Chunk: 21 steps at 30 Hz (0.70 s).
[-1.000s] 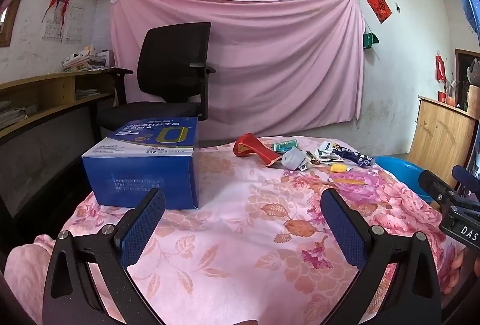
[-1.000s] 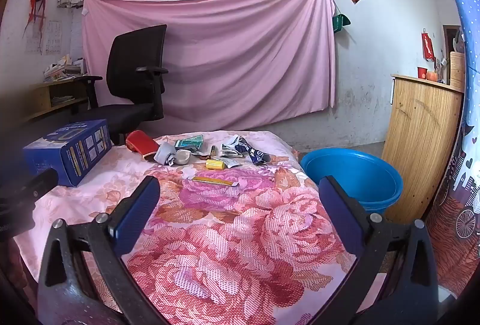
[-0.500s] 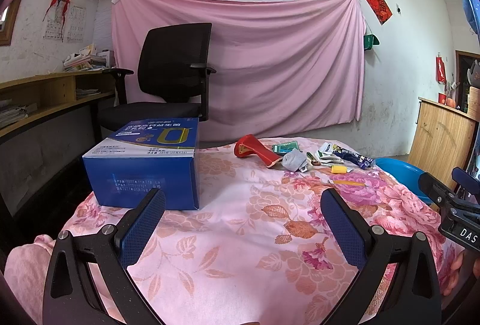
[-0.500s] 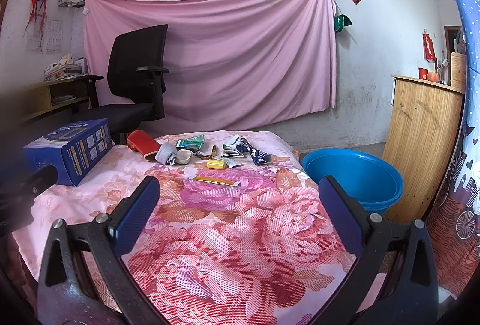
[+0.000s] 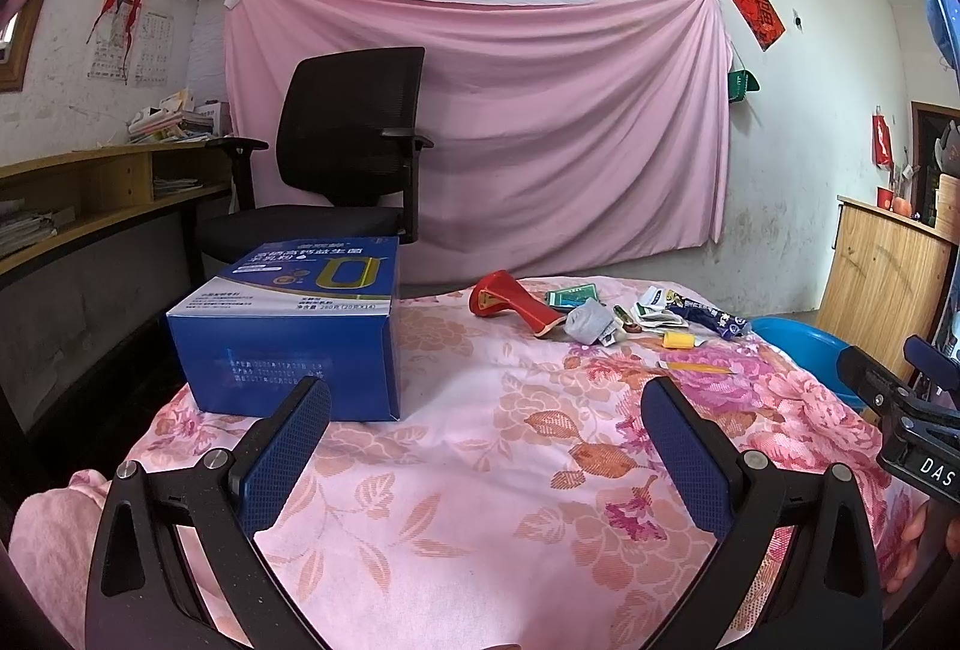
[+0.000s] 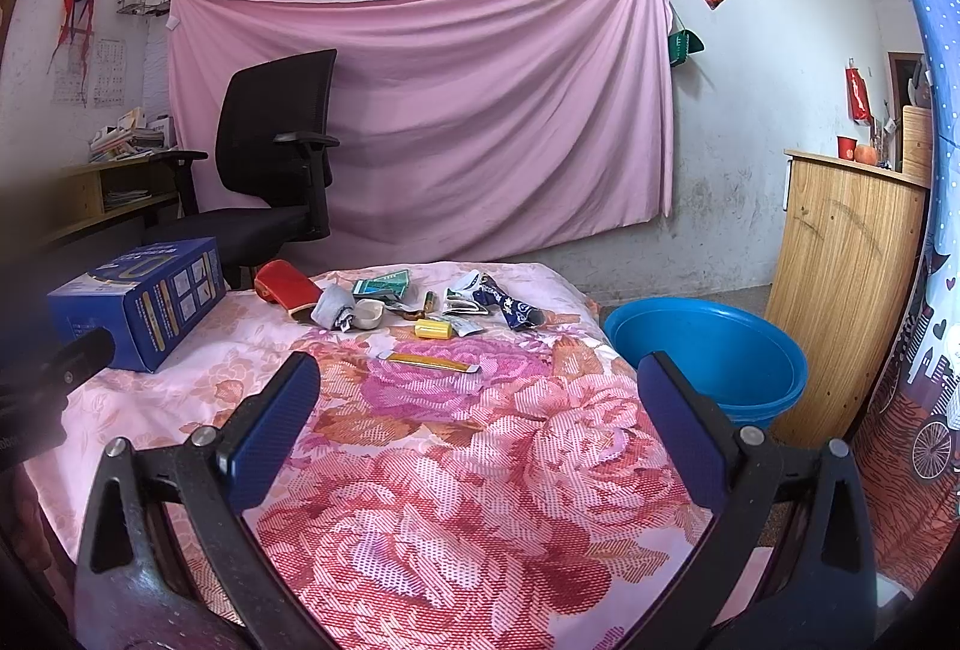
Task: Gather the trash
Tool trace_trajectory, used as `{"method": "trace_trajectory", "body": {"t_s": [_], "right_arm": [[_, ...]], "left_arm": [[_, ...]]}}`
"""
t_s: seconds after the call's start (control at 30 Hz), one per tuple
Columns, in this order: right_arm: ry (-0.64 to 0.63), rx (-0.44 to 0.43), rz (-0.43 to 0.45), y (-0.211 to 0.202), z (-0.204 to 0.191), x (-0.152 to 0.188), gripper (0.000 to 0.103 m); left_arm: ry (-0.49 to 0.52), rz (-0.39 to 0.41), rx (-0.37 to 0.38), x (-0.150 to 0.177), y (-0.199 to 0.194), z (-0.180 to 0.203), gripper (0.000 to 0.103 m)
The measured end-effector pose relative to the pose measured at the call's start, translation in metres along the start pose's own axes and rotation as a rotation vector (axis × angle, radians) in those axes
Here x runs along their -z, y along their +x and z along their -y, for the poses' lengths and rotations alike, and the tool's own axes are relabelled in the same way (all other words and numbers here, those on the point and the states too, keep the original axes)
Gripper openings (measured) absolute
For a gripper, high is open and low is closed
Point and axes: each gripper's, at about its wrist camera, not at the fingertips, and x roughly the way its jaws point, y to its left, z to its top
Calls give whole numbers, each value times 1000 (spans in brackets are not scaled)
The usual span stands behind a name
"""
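Scattered wrappers and scraps of trash (image 6: 420,311) lie at the far end of the floral-clothed table (image 6: 456,470).
A round blue plastic basin (image 6: 708,350) sits at 3 o'clock of it, a blue cardboard box (image 5: 300,326) at 9; left gripper (image 5: 486,410) and right gripper (image 6: 477,386) gape wide, empty.

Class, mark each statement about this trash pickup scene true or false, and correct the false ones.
1. Both tools, left and right, are open and hold nothing. True.
2. The blue box lies inside the basin. False: it stands on the floral cloth.
3. The basin sits beside the table, on its right. True.
4. The yellow strip is held in the right tool. False: it lies on the cloth.
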Motion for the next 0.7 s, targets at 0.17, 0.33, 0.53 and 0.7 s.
{"method": "trace_trajectory", "body": {"t_s": [0.17, 0.33, 0.53, 0.7], "right_arm": [[0, 0, 0, 0, 0, 0, 103], [0, 0, 0, 0, 0, 0, 103], [0, 0, 0, 0, 0, 0, 103], [0, 0, 0, 0, 0, 0, 103]], "left_arm": [[0, 0, 0, 0, 0, 0, 101], [0, 3, -1, -1, 0, 0, 101], [-2, 4, -2, -3, -1, 0, 101], [-2, 5, -3, -2, -1, -1, 101]]}}
